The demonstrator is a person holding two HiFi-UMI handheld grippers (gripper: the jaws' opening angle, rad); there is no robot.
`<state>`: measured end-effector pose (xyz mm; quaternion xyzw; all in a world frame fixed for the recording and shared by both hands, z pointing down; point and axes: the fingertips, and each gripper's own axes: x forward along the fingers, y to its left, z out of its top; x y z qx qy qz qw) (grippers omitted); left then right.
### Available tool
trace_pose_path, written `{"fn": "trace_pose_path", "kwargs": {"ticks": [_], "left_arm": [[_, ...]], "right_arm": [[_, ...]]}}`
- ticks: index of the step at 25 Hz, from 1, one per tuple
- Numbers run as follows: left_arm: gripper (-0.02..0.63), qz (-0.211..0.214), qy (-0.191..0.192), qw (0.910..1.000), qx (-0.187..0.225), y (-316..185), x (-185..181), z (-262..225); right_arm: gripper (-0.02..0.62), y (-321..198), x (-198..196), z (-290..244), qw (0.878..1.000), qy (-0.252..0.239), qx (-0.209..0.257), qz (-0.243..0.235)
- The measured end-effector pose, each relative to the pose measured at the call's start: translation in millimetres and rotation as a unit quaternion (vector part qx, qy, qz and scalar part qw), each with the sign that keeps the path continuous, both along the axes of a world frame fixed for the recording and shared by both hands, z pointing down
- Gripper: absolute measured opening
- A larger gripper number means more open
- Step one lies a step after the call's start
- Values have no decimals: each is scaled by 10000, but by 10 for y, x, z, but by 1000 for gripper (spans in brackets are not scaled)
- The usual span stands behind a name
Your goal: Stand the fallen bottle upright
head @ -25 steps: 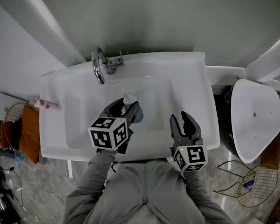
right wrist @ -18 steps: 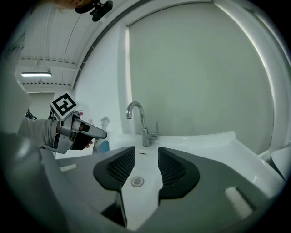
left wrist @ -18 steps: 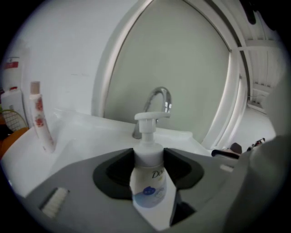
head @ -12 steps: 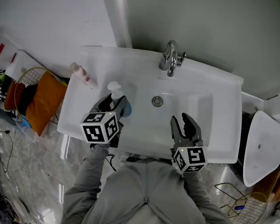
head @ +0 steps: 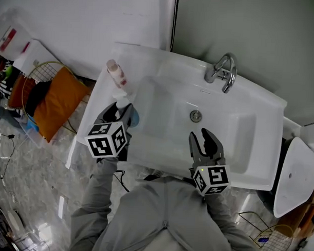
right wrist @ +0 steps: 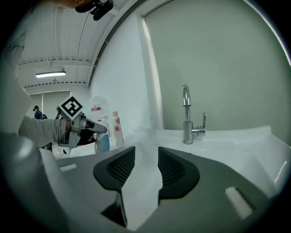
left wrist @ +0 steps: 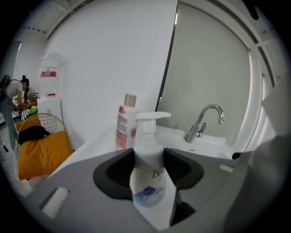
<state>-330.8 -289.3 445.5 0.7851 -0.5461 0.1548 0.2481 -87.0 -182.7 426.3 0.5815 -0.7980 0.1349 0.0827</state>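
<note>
My left gripper [head: 120, 115] is shut on a white pump bottle [head: 128, 110] with a blue label, its pads clamped on the neck. In the left gripper view the pump bottle [left wrist: 148, 182] stands upright between the jaws of the left gripper [left wrist: 148, 157], pump head on top. It is over the left ledge of the white sink [head: 146, 153]; contact with the ledge cannot be told. Just beyond it stands a pink-capped bottle [head: 116, 74] [left wrist: 125, 123]. My right gripper [head: 203, 143] [right wrist: 146, 159] is open and empty over the sink's front rim.
A chrome tap [head: 221, 73] [right wrist: 187, 119] stands at the sink's back, with the drain [head: 196, 116] in the basin. On the floor to the left is a wire basket with an orange cushion [head: 52, 101]. A white toilet [head: 295, 176] is at the right.
Both grippers have swung left along the sink. The left one carried the pump bottle from over the basin to the left ledge, close to the pink-capped bottle.
</note>
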Motion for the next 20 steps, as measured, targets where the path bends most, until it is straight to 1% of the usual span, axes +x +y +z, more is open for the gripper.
{"fn": "trace_pose_path", "kwargs": {"ticks": [5,11,16,20], "left_arm": [[259,-208,-19,9997,156,-131,-320,31],[259,-435,-169,9978,462,-299,-608,66],[259,-613,-536,9929,872,-401,-759,85],[259,-772,-634,9888,1111,-423,-826,135]], "right_arm": [[141,-63,-223,47,9998,78,-87,-158],[141,-99,-303,67,9995,227,-152,-188],[141,-103,-290,77,9992,314,-184,-160],[141,-89,-304,76,9990,357,-196,-158]]}}
